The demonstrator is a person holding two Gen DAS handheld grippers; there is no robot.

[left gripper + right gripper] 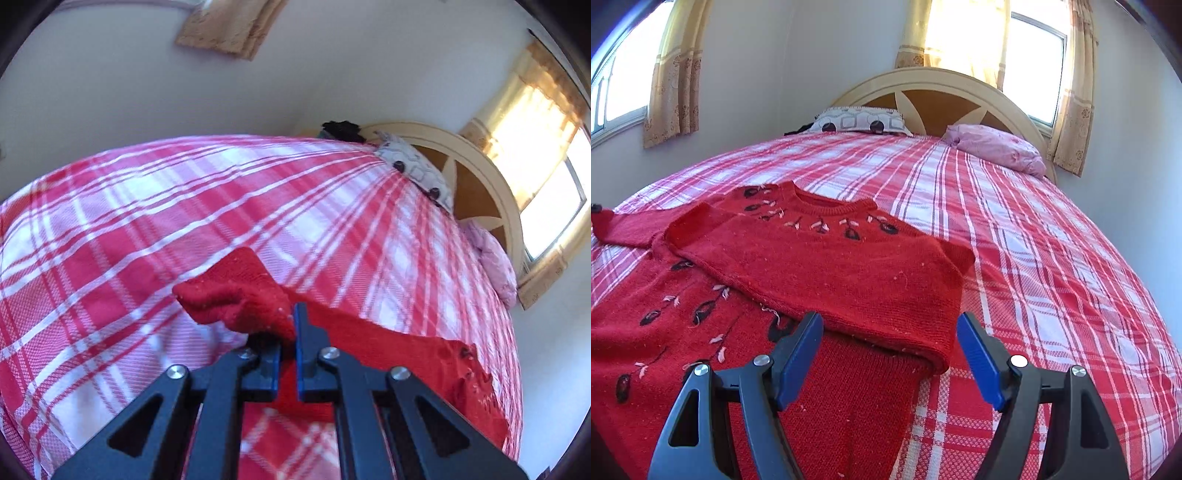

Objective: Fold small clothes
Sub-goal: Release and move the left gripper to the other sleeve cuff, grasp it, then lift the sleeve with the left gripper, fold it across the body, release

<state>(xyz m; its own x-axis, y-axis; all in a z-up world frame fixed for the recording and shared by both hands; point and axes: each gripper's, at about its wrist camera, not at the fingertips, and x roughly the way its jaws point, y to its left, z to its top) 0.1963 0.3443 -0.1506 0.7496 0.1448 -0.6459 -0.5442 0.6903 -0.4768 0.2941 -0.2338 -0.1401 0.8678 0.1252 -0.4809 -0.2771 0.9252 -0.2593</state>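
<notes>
Left tongs: pinched tight on a red knit sleeve end, low in the middle of the left wrist view.
Sleeve: the cuff sticks up and to the left of the tongs, lifted off the bed; it looks a bit blurry, so I cannot tell how much of it is pinched.
Right tongs: wide apart with nothing pinched, at the bottom middle of the right wrist view.
Blue pads: one on each side; the folded edge of the sweater lies in the gap between them, and neither pad presses on it.
Red sweater: it lies on the bed in the left and middle of the right wrist view, with the top part folded down over the lower part.
Neck hole: near the middle of the frame, with little dark and pink stitched flowers around it.
Other sleeve: stretched out flat to the far left edge.
Bed cover: red, pink and white checks, all under the sweater.
Pillows: a patterned white pillow at top middle, a pink pillow to its right.
Headboard: round and cream, behind the pillows.
Curtains: yellow, by bright windows at the upper left and upper right.
</notes>
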